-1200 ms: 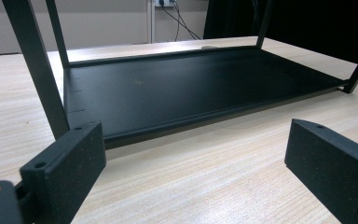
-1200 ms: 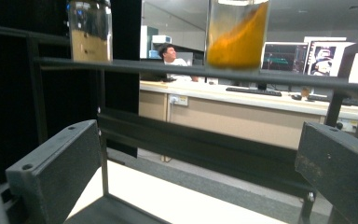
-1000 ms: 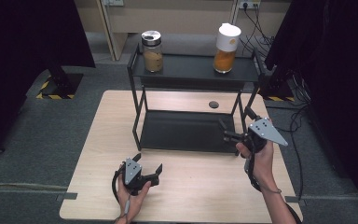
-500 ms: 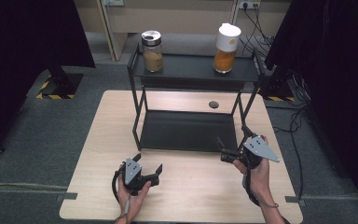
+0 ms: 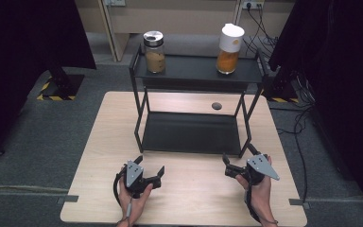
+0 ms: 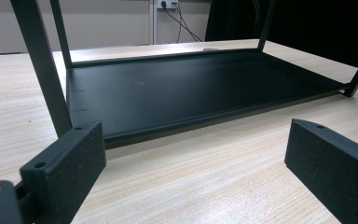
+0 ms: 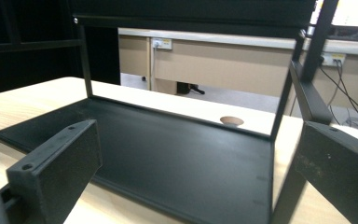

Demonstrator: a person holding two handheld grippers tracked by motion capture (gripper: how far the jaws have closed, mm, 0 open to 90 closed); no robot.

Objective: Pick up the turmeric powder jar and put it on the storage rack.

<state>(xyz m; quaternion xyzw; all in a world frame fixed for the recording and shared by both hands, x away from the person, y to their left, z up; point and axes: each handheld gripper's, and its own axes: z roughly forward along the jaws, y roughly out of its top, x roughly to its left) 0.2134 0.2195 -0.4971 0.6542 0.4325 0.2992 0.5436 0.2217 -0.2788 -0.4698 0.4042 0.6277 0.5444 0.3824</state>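
A black two-tier rack (image 5: 138,90) stands on the wooden table (image 5: 99,142). On its top shelf stand a glass jar with a silver lid and brown contents (image 5: 154,52) at the left and a white-lidded jar with orange contents (image 5: 229,43) at the right. The lower shelf (image 5: 191,132) is bare. My left gripper (image 5: 150,164) rests low near the table's front, open, with nothing between its jaws (image 6: 196,154). My right gripper (image 5: 238,153) is open too, by the rack's front right leg, and looks into the lower shelf (image 7: 168,158).
A round cable hole (image 5: 216,105) sits in the table behind the rack. Dark curtains hang at both sides. Cables (image 5: 302,142) trail on the floor at the right, and a striped stand base (image 5: 56,90) lies at the left.
My right gripper has come down and nearer the front edge, close to the table beside the rack's front right leg. The left gripper has stayed where it was.
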